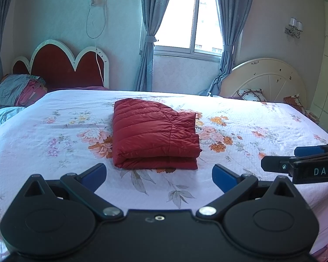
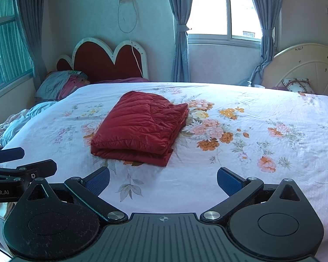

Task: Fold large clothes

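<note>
A red quilted jacket [image 1: 153, 133] lies folded into a compact stack on the floral bed sheet [image 1: 54, 131]. It also shows in the right wrist view [image 2: 140, 128], left of centre. My left gripper [image 1: 159, 174] is open and empty, held just in front of the jacket's near edge, apart from it. My right gripper [image 2: 164, 181] is open and empty, held back from the jacket and to its right. The right gripper also shows at the right edge of the left wrist view [image 1: 280, 159], and the left gripper at the left edge of the right wrist view [image 2: 39, 160].
The bed [image 2: 251, 120] fills most of both views. A red heart-shaped headboard [image 1: 65, 63] and piled bedding [image 1: 19, 89] stand at the far left. A cream round headboard [image 1: 266, 78] with a cushion [image 1: 250, 93] stands at the far right. A curtained window [image 1: 190, 21] is behind.
</note>
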The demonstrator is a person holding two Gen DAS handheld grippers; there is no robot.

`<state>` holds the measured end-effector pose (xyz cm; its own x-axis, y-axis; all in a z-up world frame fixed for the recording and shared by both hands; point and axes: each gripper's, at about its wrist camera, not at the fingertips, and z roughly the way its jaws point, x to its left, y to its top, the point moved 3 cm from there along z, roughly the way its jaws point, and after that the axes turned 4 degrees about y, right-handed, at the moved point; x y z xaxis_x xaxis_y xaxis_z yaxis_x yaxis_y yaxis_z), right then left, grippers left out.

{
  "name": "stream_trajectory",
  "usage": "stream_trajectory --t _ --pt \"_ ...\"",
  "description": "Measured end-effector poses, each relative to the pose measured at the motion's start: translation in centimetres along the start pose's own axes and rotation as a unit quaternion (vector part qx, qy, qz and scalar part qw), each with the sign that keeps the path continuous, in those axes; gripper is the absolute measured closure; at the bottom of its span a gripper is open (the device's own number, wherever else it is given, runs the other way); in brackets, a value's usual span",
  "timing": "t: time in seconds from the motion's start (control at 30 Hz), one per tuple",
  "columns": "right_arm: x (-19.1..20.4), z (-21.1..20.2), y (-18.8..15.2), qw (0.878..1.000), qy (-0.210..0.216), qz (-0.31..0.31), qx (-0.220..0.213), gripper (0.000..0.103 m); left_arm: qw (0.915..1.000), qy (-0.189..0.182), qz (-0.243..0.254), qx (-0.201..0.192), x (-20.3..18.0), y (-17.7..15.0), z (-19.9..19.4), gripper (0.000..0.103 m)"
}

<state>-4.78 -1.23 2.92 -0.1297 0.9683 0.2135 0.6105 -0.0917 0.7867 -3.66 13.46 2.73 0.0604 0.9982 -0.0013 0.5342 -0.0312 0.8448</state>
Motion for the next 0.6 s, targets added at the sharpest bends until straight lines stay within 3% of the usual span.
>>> stream_trajectory --t 0.6 --pt "0.10 -0.03 0.21 1.000 0.003 -0.003 -0.002 0.000 1.0000 -0.003 -0.004 -0.004 -0.15 0.82 0.34 0.001"
